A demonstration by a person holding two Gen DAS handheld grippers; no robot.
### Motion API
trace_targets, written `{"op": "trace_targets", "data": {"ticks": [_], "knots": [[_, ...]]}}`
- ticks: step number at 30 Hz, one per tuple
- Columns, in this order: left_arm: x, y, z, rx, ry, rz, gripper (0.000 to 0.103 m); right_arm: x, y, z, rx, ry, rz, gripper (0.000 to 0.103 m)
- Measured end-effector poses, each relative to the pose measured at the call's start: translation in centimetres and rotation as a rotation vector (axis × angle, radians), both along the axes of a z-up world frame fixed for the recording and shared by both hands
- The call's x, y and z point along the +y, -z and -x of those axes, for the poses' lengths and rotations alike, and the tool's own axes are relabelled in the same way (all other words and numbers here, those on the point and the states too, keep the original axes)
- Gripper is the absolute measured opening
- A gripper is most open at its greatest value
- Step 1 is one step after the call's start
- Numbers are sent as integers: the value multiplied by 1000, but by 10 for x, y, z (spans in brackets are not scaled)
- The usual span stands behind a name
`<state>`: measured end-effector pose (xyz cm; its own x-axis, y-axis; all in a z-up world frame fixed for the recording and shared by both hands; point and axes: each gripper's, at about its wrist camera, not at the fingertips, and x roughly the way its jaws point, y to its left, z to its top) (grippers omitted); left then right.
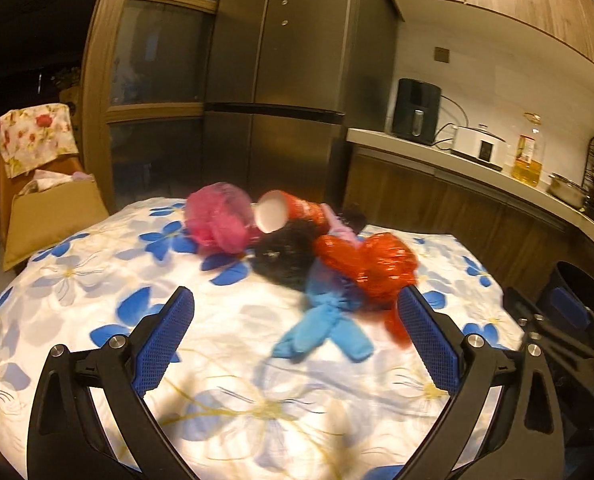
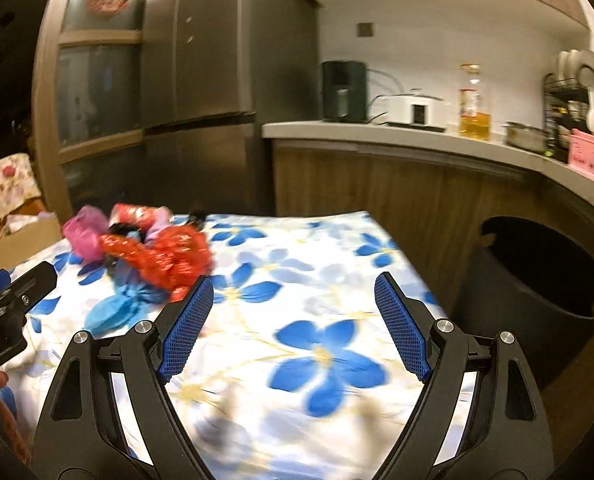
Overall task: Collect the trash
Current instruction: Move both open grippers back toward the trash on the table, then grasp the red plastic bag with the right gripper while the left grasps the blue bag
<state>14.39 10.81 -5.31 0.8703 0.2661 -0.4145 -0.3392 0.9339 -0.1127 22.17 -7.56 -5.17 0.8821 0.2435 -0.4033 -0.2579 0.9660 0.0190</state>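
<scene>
Nearest the left wrist camera, the left gripper [image 1: 295, 308] hangs over the tabletop with its blue-padded fingers spread wide and nothing between them. The right gripper [image 2: 293, 300] is likewise spread wide and holds nothing; its black frame also shows at the right edge of the left view.

Under both lies the white cloth printed with blue flowers [image 1: 97, 288] that covers the tabletop [image 2: 317, 264].

Just beyond the left gripper's fingertips lies the trash, bunched in one pile toward the far side of the cloth. Closest is a light blue knotted plastic bag [image 1: 321, 330], its loose ends splayed on the cloth. Touching it on the right is a crumpled red shiny plastic bag [image 1: 371, 264]. Behind the blue bag sits a black fuzzy clump [image 1: 283, 256], blurred. Farther back, a pink crumpled mesh-like wad [image 1: 217, 222] lies on the left, and a red paper cup with a white inside [image 1: 293, 212] lies on its side, its mouth toward the camera. In the right view this pile is off to the left of the right gripper.

To the right of the tabletop, low beside it, stands a dark round bin [image 2: 545, 276] with an open mouth.

Farthest back are a tall steel refrigerator [image 1: 281, 80] and a counter carrying a bottle of yellow oil [image 2: 473, 104].
</scene>
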Motion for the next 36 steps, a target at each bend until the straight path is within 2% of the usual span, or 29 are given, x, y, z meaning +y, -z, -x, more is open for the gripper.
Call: {"op": "trace_targets", "data": {"ticks": [11,17,20,22,25,31,36], "knots": [[26,6,1,9,-40,11,97,68,11,-38,48,-123,9,82],[30,9,-1,19,-35,28,97,86,19,-51,83,-143,36,79],[30,11,-1,20,-33,28,97,96,26,-53,103,-162,77,66],[30,11,0,15,-34,33,97,97,29,-55,119,-168,84,51],[32,11,1,14,-37,37,97,96,31,-56,129,-180,76,43],[30,10,1,20,-34,23,97,92,29,-52,115,-196,60,30],[25,11,-6,40,-15,6,97,73,18,-39,80,-174,19,28]]}}
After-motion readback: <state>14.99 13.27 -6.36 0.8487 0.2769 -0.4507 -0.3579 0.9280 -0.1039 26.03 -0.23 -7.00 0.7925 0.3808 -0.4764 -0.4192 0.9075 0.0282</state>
